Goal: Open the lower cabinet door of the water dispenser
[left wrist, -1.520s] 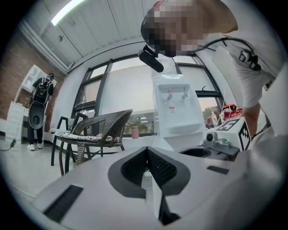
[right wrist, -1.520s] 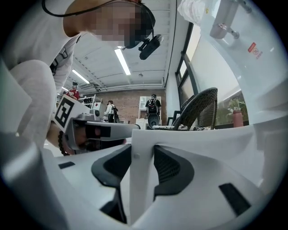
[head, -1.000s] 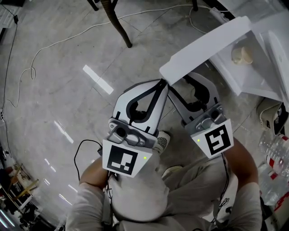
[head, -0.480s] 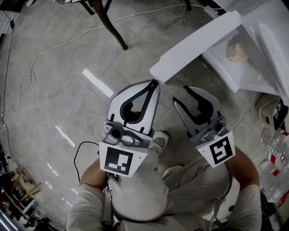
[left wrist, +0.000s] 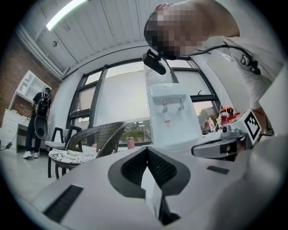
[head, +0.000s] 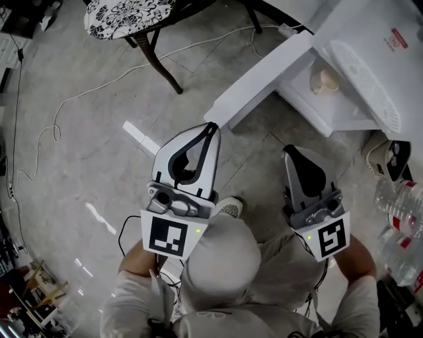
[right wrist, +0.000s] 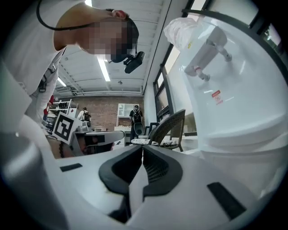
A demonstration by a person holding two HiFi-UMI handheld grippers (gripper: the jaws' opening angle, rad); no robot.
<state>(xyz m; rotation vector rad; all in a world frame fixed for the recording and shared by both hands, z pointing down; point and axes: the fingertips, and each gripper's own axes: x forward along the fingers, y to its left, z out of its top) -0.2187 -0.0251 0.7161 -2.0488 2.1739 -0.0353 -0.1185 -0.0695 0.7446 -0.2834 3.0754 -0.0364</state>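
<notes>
cabinet door (head: 261, 82): swung wide open
left gripper (head: 210, 127): jaws pressed together, empty
right gripper (head: 291, 151): jaws just snapped together, empty

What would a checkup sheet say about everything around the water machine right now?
Surface: grey tiled floor, glossy.
Job's things: water dispenser; its lower cabinet door stands swung open.
Clutter: plastic bottles at the right.
Grippers: left gripper shut, tips by the door's end; right gripper has just closed, nothing between its jaws.
Cables: white cable across the floor.
Surroundings: chair with patterned cushion.
</notes>
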